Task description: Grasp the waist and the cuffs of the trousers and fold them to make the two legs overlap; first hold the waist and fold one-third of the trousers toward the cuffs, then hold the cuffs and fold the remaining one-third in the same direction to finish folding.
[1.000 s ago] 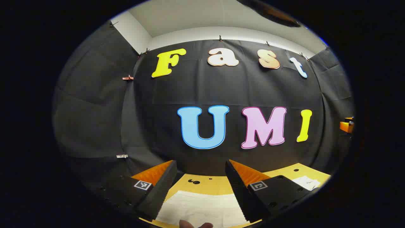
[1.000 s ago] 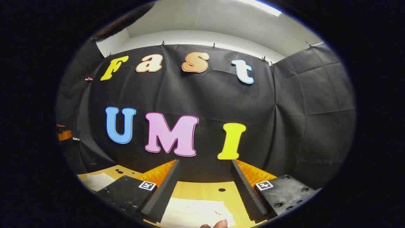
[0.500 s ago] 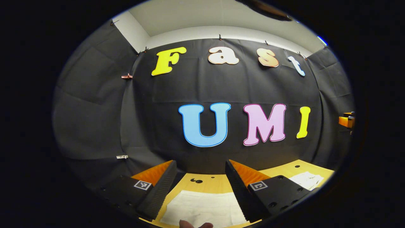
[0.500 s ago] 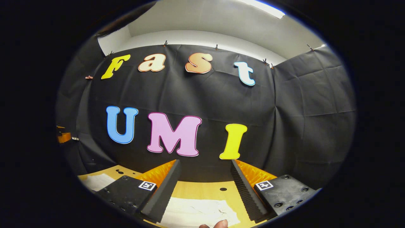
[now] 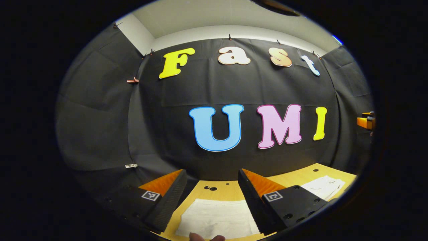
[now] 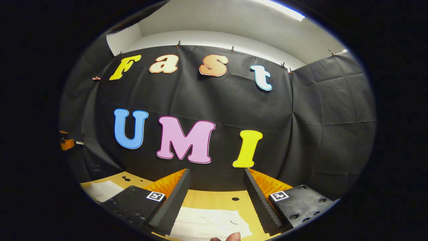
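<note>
White trousers [image 5: 217,217] lie flat on the wooden table [image 5: 227,190], below and between the fingers of my left gripper [image 5: 212,177], which hangs open above them with nothing held. In the left gripper view, another part of the trousers [image 5: 322,186] shows at the right. My right gripper [image 6: 217,175] is also open over a wrinkled stretch of the white trousers [image 6: 210,224], and more of the cloth [image 6: 103,190] shows at that view's left. A fingertip [image 5: 200,237] shows at the bottom edge of the left gripper view, and another fingertip [image 6: 230,237] in the right gripper view.
The table top [image 6: 214,197] is yellow wood with small dark holes [image 5: 210,188] near its far edge. The black booth wall [image 5: 234,134] rises right behind the table. The other gripper [image 5: 366,121] shows at the far right of the left gripper view.
Both views have tilted down slightly, so more of the table and the white trousers shows beneath each gripper. Both grippers stay open.
</note>
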A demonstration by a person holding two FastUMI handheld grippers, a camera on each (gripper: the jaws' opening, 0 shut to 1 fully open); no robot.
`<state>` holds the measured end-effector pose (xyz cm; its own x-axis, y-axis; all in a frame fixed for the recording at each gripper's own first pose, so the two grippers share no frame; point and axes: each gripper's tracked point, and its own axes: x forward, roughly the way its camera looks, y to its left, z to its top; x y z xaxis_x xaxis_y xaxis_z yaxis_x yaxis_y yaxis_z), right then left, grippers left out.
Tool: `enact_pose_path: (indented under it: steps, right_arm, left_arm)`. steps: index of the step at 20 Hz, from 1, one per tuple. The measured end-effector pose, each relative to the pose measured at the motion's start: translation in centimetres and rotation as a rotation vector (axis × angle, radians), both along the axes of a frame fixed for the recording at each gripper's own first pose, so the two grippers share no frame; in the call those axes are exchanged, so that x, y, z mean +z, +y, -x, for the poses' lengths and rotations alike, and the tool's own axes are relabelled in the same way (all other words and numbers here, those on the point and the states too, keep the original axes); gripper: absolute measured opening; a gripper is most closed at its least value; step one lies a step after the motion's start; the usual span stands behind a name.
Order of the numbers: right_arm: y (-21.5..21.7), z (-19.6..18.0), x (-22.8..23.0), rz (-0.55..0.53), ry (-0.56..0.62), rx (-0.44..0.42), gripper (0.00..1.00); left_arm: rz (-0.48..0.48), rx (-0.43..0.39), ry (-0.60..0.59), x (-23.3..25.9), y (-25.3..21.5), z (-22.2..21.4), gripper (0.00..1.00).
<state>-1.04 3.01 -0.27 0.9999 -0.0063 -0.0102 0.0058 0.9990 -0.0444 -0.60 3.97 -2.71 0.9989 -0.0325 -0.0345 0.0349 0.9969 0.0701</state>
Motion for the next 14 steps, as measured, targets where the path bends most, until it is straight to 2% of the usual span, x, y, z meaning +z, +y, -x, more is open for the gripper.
enact_pose_path:
  steps: [2, 5, 9, 14]
  right_arm:
    - [0.0, 0.1, -0.3, 0.014, 0.005, -0.002, 0.97]
    - [-0.8, 0.6, -1.8, 0.049, 0.042, -0.018, 0.97]
    - [-1.3, 1.2, -2.6, 0.082, 0.064, -0.046, 0.97]
    - [-1.3, 2.9, -5.3, 0.207, 0.128, -0.025, 0.97]
  left_arm:
    - [-0.047, -0.003, 0.015, -1.2, 0.5, 0.2, 0.96]
    - [-0.349, -0.034, 0.078, -5.9, 2.4, 1.2, 0.98]
    - [-0.682, -0.178, 0.119, -12.5, 1.6, 3.2, 0.97]
    - [-0.886, -0.354, 0.246, -22.8, 1.9, 5.6, 0.96]
